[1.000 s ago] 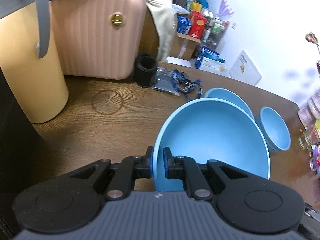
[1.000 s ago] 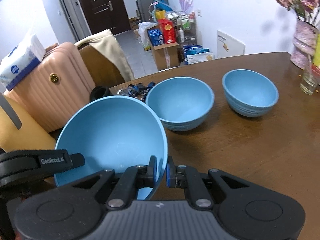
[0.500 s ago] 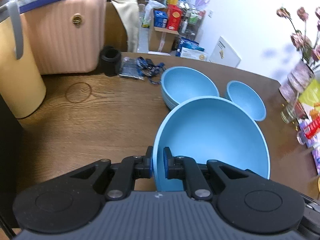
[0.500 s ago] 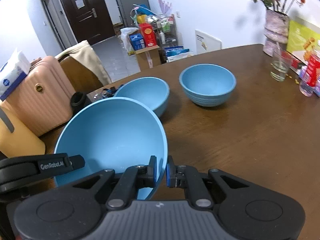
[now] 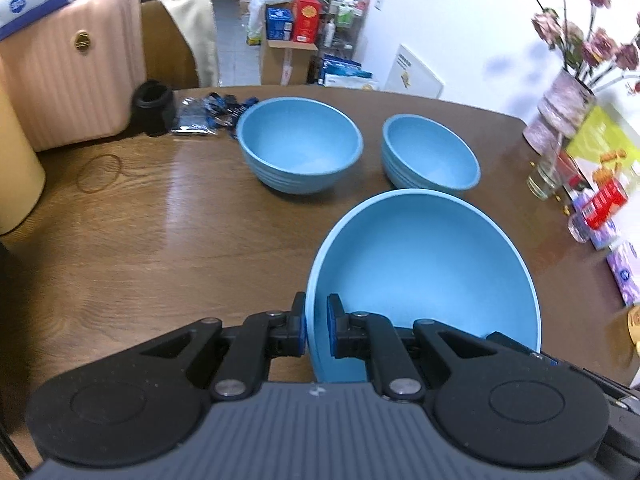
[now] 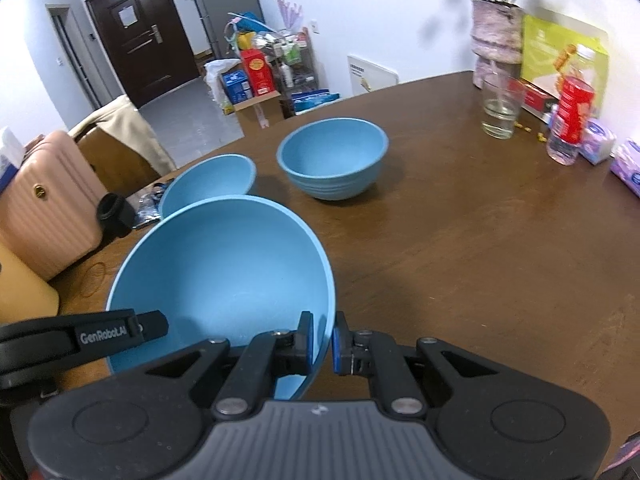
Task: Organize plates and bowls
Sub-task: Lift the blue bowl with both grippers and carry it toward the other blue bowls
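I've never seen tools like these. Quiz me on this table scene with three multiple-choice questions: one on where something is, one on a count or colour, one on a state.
1. Where is the glass vase of flowers?
A. by the far right table edge
B. inside a bowl
C. on the suitcase

2. How many blue bowls show?
A. one
B. three
C. five

3. How is the large bowl held?
A. by one gripper
B. resting free on the table
C. both grippers clamp its rim

Answers: 1 A, the vase stands at the table's far right edge. 2 B, the large bowl plus two smaller bowls. 3 C, the left gripper and right gripper each pinch its rim.
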`<action>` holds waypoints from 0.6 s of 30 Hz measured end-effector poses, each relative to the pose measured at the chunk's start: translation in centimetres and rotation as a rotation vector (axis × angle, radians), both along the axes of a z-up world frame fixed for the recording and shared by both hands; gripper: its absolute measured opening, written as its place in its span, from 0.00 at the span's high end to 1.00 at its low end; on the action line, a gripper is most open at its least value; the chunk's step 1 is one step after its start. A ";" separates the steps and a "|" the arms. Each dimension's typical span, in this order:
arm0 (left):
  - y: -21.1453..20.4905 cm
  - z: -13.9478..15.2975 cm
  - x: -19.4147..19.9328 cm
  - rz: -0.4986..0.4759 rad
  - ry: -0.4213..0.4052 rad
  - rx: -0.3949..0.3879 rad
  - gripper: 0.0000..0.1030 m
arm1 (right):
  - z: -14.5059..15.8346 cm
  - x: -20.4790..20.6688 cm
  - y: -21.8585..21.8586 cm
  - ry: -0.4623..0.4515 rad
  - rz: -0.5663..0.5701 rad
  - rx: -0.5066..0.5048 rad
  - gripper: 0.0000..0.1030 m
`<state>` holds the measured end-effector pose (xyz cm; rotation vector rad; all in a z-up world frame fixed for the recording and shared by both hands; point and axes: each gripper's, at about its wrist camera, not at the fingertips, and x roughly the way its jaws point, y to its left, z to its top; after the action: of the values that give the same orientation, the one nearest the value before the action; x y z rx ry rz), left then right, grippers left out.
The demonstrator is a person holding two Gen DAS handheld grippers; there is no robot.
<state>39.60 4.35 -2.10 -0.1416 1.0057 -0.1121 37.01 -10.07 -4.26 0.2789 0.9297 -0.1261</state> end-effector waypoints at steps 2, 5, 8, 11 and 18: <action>-1.0 -0.3 -0.2 -0.011 0.005 0.002 0.90 | -0.3 -0.5 -1.0 0.006 -0.010 -0.001 0.91; -2.5 -0.7 -0.6 -0.025 0.014 0.006 0.90 | -0.7 -1.0 -2.5 0.015 -0.022 -0.002 0.91; -4.1 -1.2 -1.1 -0.041 0.021 0.011 0.90 | -1.2 -1.6 -3.9 0.023 -0.034 -0.004 0.91; -5.4 -1.8 -1.4 -0.051 0.029 0.008 0.90 | -1.7 -2.1 -5.3 0.033 -0.044 -0.007 0.91; -8.2 -3.5 -2.3 -0.068 0.056 0.011 0.90 | -3.0 -3.0 -7.9 0.055 -0.055 -0.012 0.91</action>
<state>37.25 -3.86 -5.62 -0.1006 1.0676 -0.1656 34.04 -17.92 -7.28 0.2912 0.9762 -0.1911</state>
